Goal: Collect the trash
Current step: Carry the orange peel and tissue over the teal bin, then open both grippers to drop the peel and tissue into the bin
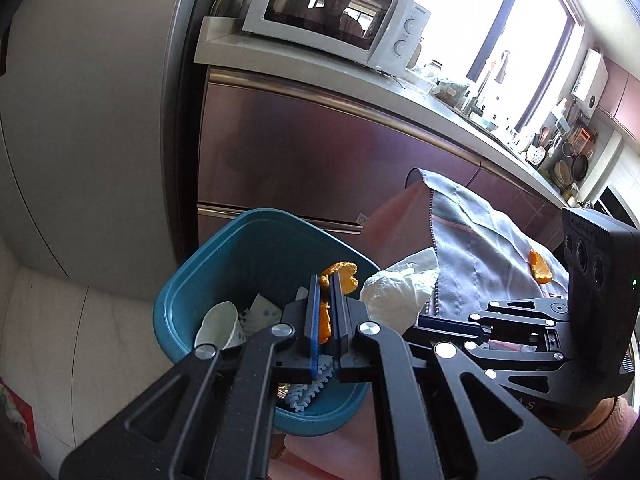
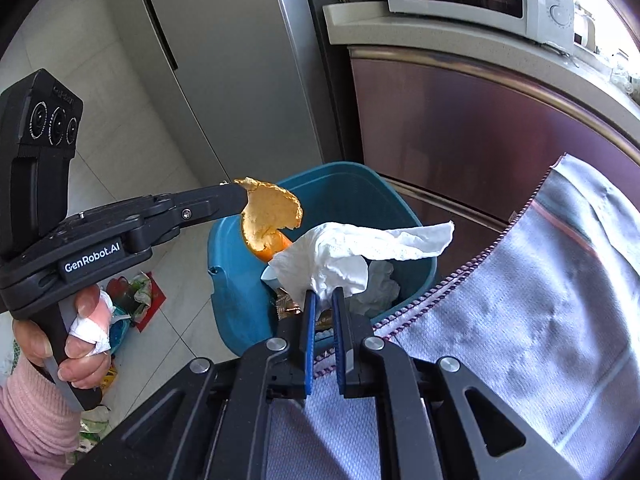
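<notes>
Teal plastic marks the bin (image 1: 192,280) we are working over; it stands on the pale floor (image 1: 80,320) in front of the maroon cabinet (image 1: 320,152), with the fridge (image 2: 224,60) to its far left and a white microwave (image 1: 340,12) on the counter (image 1: 440,96) above. At the left, our left gripper (image 1: 325,280) is clenched on a piece of orange peel (image 1: 325,318): the peel is pinched between the blue pads and curls out past the tips, hanging directly over the open bin. From the right wrist view the same peel (image 2: 268,216) juts from the end of the left gripper (image 2: 240,196) above the near left rim of the bin (image 2: 224,264). Inside the bin we see a paper cup (image 1: 218,324) and crumpled wrappers (image 1: 262,310). Moving right, our right gripper (image 2: 321,300) grasps a white tissue (image 2: 352,248) by its lower end, and the tissue fans upward and right beyond the tips, over the bin's near right edge. In the left view that tissue (image 1: 400,292) lies just right of the bin's rim. Farther right, a grey cloth (image 1: 480,240) covers the table, and a second orange peel (image 1: 539,267) rests on it, well apart from both claws.
</notes>
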`<state>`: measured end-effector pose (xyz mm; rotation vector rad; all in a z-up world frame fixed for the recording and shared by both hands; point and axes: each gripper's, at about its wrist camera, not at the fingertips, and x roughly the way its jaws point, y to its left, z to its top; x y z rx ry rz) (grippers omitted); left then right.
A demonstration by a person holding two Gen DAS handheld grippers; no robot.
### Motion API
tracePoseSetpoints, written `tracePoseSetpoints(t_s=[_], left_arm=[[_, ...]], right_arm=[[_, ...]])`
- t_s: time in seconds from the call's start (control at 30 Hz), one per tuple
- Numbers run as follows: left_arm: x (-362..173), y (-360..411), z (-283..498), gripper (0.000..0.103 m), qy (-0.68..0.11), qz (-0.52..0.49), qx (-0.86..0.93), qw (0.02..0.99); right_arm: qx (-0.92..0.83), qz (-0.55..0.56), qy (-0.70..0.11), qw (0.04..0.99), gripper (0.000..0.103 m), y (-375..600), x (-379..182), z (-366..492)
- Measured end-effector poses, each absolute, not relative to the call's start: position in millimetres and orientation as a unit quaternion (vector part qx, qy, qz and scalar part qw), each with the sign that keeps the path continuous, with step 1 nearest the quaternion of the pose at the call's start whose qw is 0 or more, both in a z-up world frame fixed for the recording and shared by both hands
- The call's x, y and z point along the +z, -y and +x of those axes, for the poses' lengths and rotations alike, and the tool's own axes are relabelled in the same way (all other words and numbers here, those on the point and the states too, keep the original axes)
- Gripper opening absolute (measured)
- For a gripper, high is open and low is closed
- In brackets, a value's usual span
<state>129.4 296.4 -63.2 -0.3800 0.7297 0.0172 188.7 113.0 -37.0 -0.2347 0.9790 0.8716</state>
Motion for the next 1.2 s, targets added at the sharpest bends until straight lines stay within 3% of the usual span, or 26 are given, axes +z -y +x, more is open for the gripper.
tracePoseSetpoints(t_s=[0.47, 0.73, 0.93, 1.2], left_arm=[[-101, -293, 158, 0.005, -0.394, -0.197, 0.007, 0.898], [-111, -286, 166, 0.011, -0.398, -0.205, -0.002, 0.894], [-101, -277, 156, 0.011, -0.382, -0.202, -0.013, 0.902], [-69, -255, 131, 0.022, -0.335, -0.179, -0.043, 0.924]], right_arm=[[0.388, -0.114, -0.481, 0.778, 0.013, -125, -59, 196], [0.383, -0.099, -0.478, 0.784, 0.016, -116, -59, 198], [0.387, -0.082, -0.471, 0.789, 0.017, -100, -51, 191], [0.393, -0.057, -0.438, 0.807, 0.023, -62, -28, 172]])
